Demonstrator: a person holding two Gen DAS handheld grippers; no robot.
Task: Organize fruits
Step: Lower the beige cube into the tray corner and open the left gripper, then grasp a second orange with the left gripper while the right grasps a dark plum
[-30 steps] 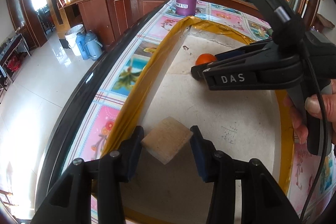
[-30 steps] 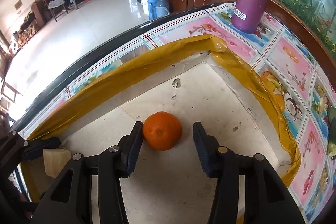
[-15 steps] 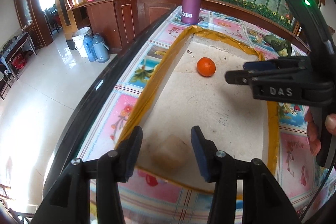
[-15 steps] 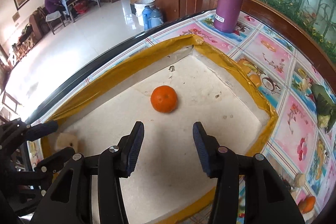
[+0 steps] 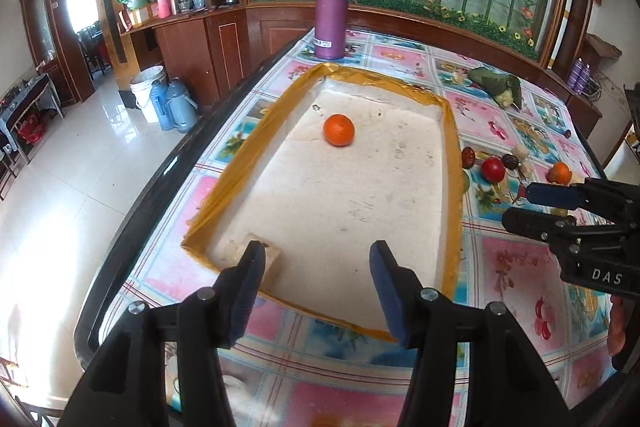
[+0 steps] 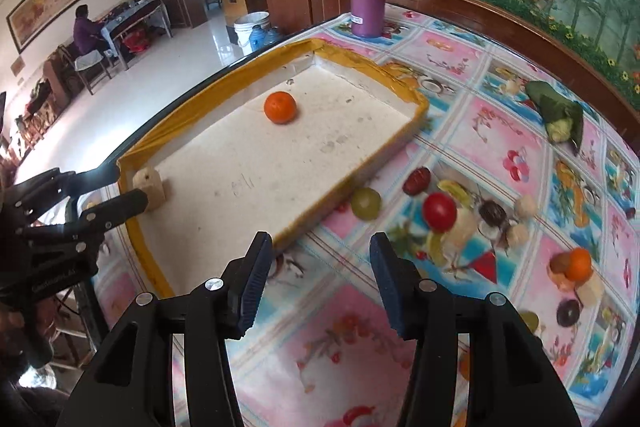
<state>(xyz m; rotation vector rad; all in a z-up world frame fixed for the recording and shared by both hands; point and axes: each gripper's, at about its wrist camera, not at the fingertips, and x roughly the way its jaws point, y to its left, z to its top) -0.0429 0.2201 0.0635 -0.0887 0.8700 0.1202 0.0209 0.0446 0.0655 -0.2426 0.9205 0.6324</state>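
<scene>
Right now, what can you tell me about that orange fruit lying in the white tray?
The orange is small, round and bright, with a smooth glossy skin and a faint dimple on top. It looks whole and unpeeled. It rests alone on the floor of the white foam tray, near the far corner, close to the wall but apparently not touching it. Neither gripper is near it.

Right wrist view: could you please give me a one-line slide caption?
Open right hand-held gripper above tablecloth; orange and tan block in foam tray.
</scene>
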